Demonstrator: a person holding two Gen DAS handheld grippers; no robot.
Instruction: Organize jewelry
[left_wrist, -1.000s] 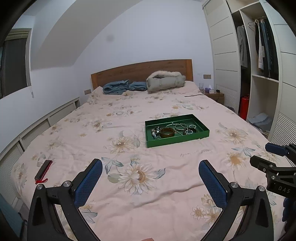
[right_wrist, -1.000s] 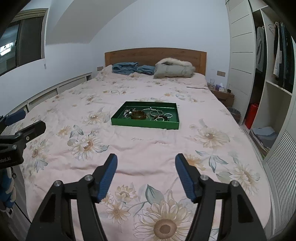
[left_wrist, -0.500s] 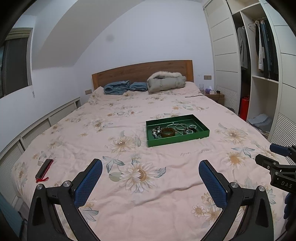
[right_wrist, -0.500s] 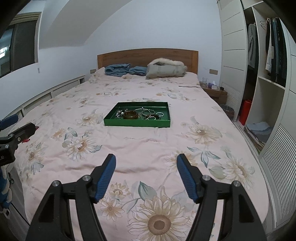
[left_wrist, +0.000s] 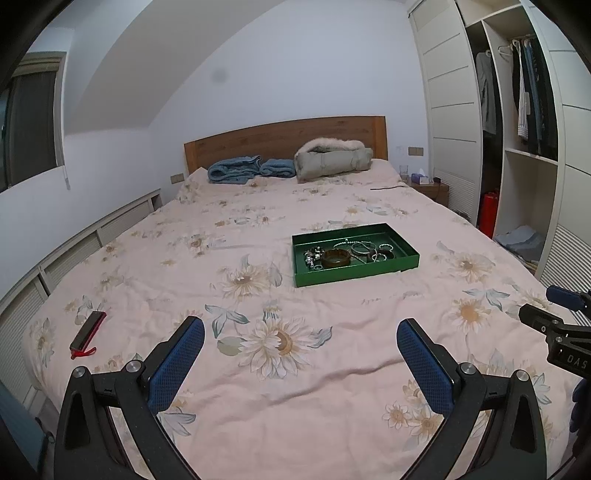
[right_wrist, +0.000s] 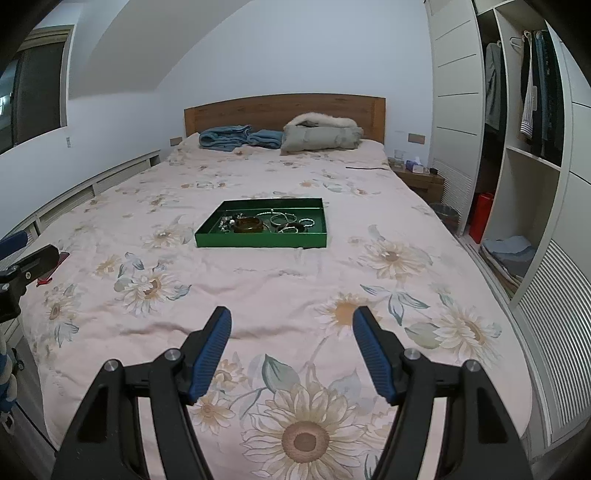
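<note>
Green and shallow, the tray (left_wrist: 354, 271) is seen lying flat on the bed (left_wrist: 258, 387), which is covered by a pink floral quilt. From the left hand-held gripper (left_wrist: 301, 330) the tray is placed at about 1 o'clock, well apart; from the right hand-held gripper (right_wrist: 291, 319) it is placed at about 11 o'clock, also well apart. Jewelry (left_wrist: 345, 253) is heaped loosely inside the tray: a brown bangle (left_wrist: 335, 257), silver rings and bracelets and a beaded chain, tangled too closely for a count to be given. The jaws of the left hand-held gripper are held wide apart with nothing between them, above the quilt. The jaws of the right hand-held gripper are likewise parted and nothing is clamped. A red and black object (left_wrist: 88, 330) is seen near the bed's edge at 9 o'clock of the left hand-held gripper. Folded blue blankets (left_wrist: 251, 170) and a grey fur-trimmed coat (left_wrist: 332, 157) are laid against the wooden headboard (left_wrist: 280, 138) at 12 o'clock. An open wardrobe (left_wrist: 517, 122) with hanging clothes is set at 2 o'clock.
</note>
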